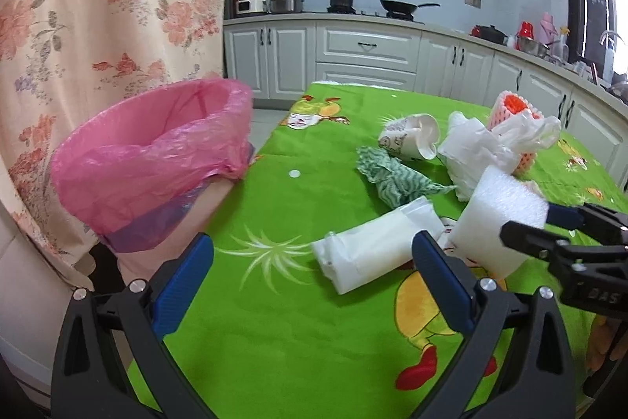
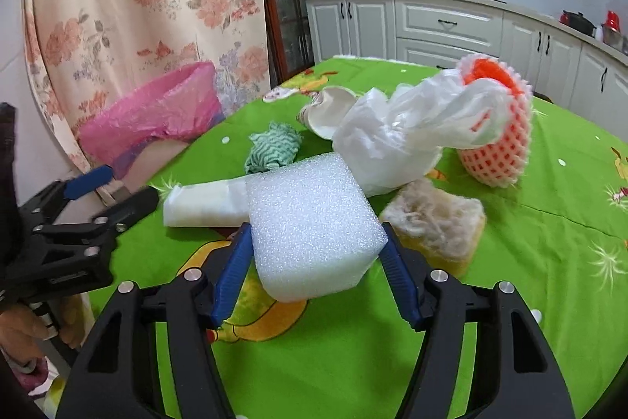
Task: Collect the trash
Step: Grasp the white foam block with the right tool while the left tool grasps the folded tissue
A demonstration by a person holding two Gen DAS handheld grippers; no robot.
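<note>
My right gripper (image 2: 316, 242) is shut on a white foam block (image 2: 310, 222) and holds it above the green tablecloth (image 2: 530, 262); the block also shows in the left wrist view (image 1: 502, 218). My left gripper (image 1: 310, 262) is open and empty over the table, near a folded white plastic bag (image 1: 376, 242). A bin with a pink liner (image 1: 157, 160) stands at the table's left edge. A green cloth (image 1: 392, 175), a crushed paper cup (image 1: 412, 136), a white plastic bag (image 2: 404, 136), a pink foam fruit net (image 2: 498, 148) and a yellow sponge (image 2: 435, 222) lie on the table.
A floral curtain (image 1: 98, 26) hangs behind the bin. White kitchen cabinets (image 1: 365, 50) and a counter with pots run along the back and right. The green tablecloth (image 1: 294, 321) lies below my left gripper.
</note>
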